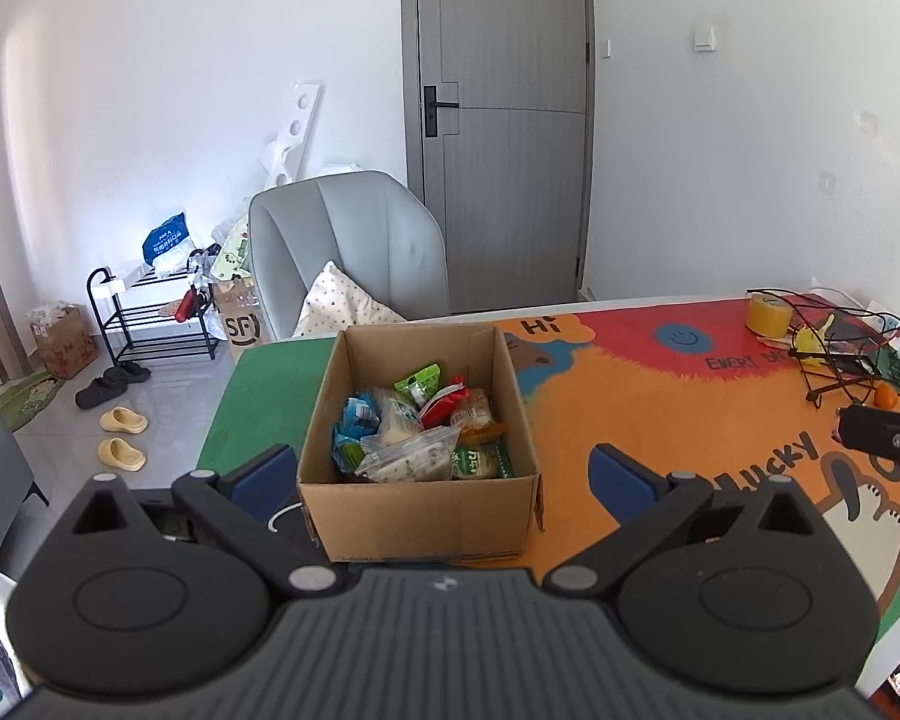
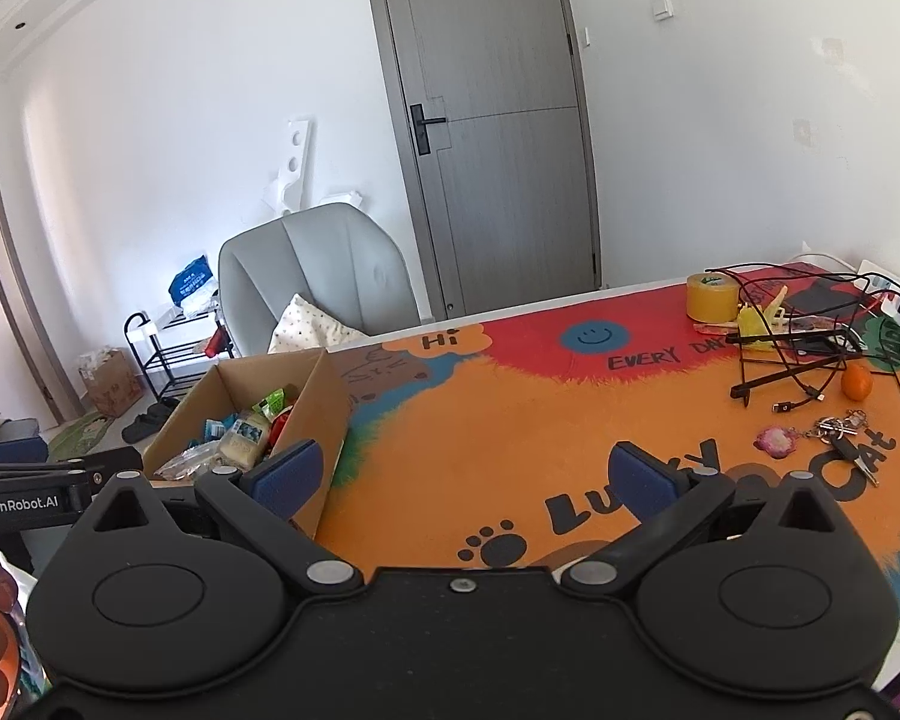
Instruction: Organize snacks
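Cardboard makes up the open box (image 1: 417,504) sitting at the centre of the left wrist view, on the bench (image 1: 660,414) with its bright orange, red and green cartoon cover. Inside the box lie mixed snack packets (image 1: 420,429): green, blue and red wrappers and a clear bag. The left gripper (image 1: 444,471) hangs just in front of the box, its blue-padded fingers (image 1: 264,471) spread wide to either side of it, holding nothing. In the right wrist view the box appears at centre left and the right gripper (image 2: 465,474) hovers over bare orange cover beside it, fingers (image 2: 645,480) equally wide apart and empty. At the right of that frame sit a roll of yellow tape (image 2: 712,295), a tangle of black cables (image 2: 792,354), a small orange (image 2: 856,383) and a bunch of keys (image 2: 840,429). Behind the bench stand a grey chair (image 1: 354,240) and a grey door (image 1: 501,120).
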A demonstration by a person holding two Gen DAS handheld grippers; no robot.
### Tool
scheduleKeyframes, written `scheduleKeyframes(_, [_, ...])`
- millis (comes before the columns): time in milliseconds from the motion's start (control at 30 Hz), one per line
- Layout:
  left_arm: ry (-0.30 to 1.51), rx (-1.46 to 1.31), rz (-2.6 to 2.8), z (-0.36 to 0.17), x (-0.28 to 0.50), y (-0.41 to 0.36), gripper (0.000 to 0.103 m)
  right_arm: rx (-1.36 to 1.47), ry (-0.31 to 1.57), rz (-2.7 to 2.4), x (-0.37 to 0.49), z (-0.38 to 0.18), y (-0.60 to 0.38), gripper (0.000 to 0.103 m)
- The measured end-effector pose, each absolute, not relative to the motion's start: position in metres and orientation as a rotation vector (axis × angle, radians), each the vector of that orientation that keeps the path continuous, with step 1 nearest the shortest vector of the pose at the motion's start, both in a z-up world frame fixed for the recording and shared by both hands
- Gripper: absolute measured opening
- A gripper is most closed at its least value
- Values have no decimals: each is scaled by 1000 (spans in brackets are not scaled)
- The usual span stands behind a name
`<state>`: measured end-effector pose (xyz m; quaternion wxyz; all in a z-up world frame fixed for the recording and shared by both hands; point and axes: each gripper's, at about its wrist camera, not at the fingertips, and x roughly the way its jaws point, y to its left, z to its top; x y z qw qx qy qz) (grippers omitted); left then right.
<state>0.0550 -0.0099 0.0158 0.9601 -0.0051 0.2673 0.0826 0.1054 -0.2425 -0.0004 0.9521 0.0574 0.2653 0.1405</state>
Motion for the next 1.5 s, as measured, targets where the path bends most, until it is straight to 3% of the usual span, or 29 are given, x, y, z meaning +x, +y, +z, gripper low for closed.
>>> scheduleKeyframes(1500, [544, -45, 110, 25, 41, -3, 103, 87, 548, 279, 94, 10, -239, 103])
